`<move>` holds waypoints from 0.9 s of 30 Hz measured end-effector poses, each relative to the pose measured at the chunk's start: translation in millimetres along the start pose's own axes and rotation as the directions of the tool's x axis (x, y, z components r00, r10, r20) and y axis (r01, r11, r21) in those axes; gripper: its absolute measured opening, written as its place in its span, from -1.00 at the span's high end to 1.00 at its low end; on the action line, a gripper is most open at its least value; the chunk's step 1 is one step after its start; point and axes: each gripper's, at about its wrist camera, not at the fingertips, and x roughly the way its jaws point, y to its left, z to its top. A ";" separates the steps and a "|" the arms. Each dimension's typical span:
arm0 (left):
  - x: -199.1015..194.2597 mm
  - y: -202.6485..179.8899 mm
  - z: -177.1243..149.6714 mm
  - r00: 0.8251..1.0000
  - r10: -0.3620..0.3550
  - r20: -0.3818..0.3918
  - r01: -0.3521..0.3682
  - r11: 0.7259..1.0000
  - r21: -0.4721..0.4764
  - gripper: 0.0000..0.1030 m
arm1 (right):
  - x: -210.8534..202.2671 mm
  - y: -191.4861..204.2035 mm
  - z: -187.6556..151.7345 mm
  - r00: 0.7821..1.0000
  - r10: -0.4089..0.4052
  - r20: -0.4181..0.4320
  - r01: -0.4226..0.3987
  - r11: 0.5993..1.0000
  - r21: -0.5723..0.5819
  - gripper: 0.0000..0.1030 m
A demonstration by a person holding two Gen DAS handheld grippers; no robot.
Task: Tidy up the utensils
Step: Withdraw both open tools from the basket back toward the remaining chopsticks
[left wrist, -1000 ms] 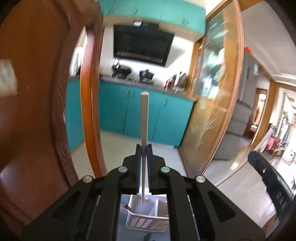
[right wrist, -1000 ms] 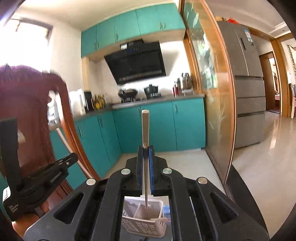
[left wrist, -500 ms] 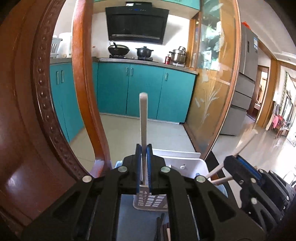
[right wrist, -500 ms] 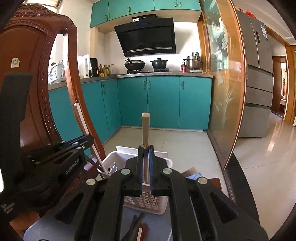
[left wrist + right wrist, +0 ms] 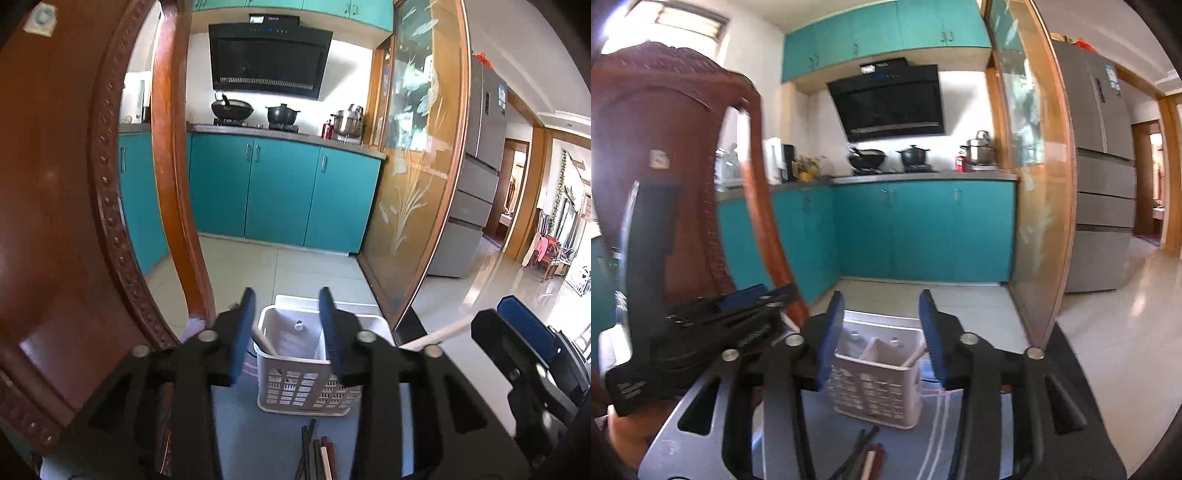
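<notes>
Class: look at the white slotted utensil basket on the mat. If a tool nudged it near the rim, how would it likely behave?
The basket looks like thin perforated plastic, so probably light and easily slid on the mat. It is fairly tall with chopsticks leaning inside, so a high push might tip it rather than slide it.

right gripper [image 5: 882,325] jaws apart, white basket [image 5: 875,387] beyond

A: We see a grey-blue cloth [image 5: 258,435] covering the table [image 5: 1067,354], dark edge at right.
B: On it we've got the white slatted caddy [image 5: 295,391] standing upright.
A: And dark chopsticks [image 5: 314,454] lying flat on the cloth, near the caddy on the camera side, one pale strip among them.
</notes>
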 end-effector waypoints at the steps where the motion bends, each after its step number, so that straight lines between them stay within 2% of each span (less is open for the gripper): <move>1: -4.8 -1.2 -2.1 1.000 0.006 0.001 -0.006 1.000 0.009 0.22 | -7.6 -1.6 -1.2 1.000 0.009 0.005 -0.009 1.000 0.007 0.11; 5: -22.1 -0.5 -25.6 0.998 0.022 -0.051 -0.021 1.000 0.021 0.13 | -48.4 -0.4 -13.7 0.999 0.030 0.045 -0.030 1.000 0.004 0.10; 7: -28.6 2.5 -47.9 0.995 0.009 -0.098 -0.007 1.000 0.023 0.08 | -69.2 0.1 -34.4 0.999 -0.002 0.050 0.003 1.000 -0.028 0.01; 8: -29.6 3.5 -59.5 0.992 0.011 -0.125 -0.008 1.000 0.027 0.07 | -71.5 -2.5 -46.5 1.000 -0.018 0.023 0.019 0.999 -0.034 0.00; 10: -26.4 2.5 -96.6 0.974 -0.001 -0.228 0.014 0.998 0.053 0.07 | -62.4 -10.9 -73.2 0.994 -0.048 -0.096 0.046 0.999 -0.024 0.00; 11: -24.1 0.9 -108.9 0.964 -0.002 -0.266 0.021 0.998 0.067 0.07 | -53.4 -16.3 -87.7 0.983 -0.061 -0.172 0.060 0.998 -0.011 0.00; 12: -20.2 -1.3 -129.8 0.943 0.003 -0.331 0.030 0.995 0.095 0.07 | -43.5 -22.7 -103.3 0.965 -0.078 -0.250 0.082 0.997 0.004 0.00; 14: -18.3 -2.1 -158.1 0.914 0.004 -0.406 0.048 0.992 0.117 0.07 | -21.9 -31.8 -134.7 0.904 -0.104 -0.414 0.124 0.992 0.024 0.00; 16: -18.8 -1.4 -180.0 0.888 0.003 -0.460 0.064 0.990 0.129 0.07 | -8.2 -30.2 -151.6 0.867 -0.090 -0.489 0.118 0.993 0.026 0.00; 20: -25.0 4.7 -209.3 0.851 0.013 -0.525 0.072 0.987 0.141 -0.04 | 22.6 -17.7 -171.5 0.807 -0.026 -0.591 0.082 0.994 0.068 0.00; 23: -27.6 10.7 -217.6 0.838 0.020 -0.546 0.067 0.988 0.138 -0.09 | 44.3 -4.5 -182.6 0.770 0.018 -0.637 0.052 0.994 0.092 0.00; 25: -30.1 15.0 -221.7 0.832 0.029 -0.554 0.060 0.988 0.142 -0.11 | 53.1 6.7 -188.7 0.757 0.042 -0.652 0.027 0.995 0.095 -0.01; 27: -28.7 14.0 -223.9 0.828 0.033 -0.560 0.057 0.988 0.143 -0.11 | 56.9 18.6 -191.3 0.759 0.011 -0.651 0.025 0.999 0.045 -0.03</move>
